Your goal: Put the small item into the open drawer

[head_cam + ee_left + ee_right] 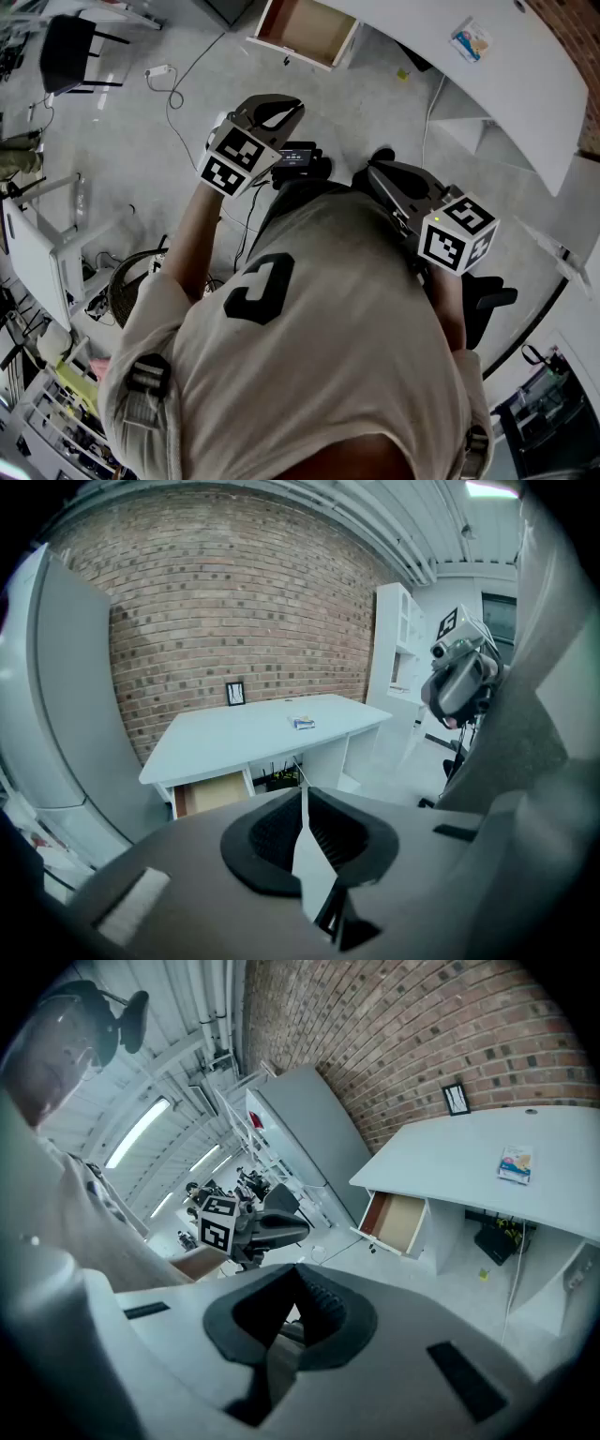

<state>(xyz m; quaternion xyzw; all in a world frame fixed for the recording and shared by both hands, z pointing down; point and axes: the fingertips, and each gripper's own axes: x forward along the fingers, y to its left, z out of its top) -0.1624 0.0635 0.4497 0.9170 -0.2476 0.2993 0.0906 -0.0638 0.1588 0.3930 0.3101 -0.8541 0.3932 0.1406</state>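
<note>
The small item point(472, 39), a little blue and white packet, lies on top of the white desk point(525, 84); it also shows as the packet point(302, 723) and the packet point(516, 1163). The open drawer point(300, 28) juts from the desk's left end, with a bare wooden inside, also visible as the drawer point(211, 792) and the drawer point(398, 1222). My left gripper point(286, 108) point(302, 789) and right gripper point(373, 169) point(295, 1267) hang in the air in front of the person's chest, well back from the desk. Both have their jaws together with nothing between them.
A brick wall point(234, 602) backs the desk, with a small picture frame point(235, 694) on it. A tall grey cabinet point(309, 1138) stands left of the drawer, white shelves point(398, 639) to the right. A black chair point(70, 42) and a cable point(169, 80) are on the floor.
</note>
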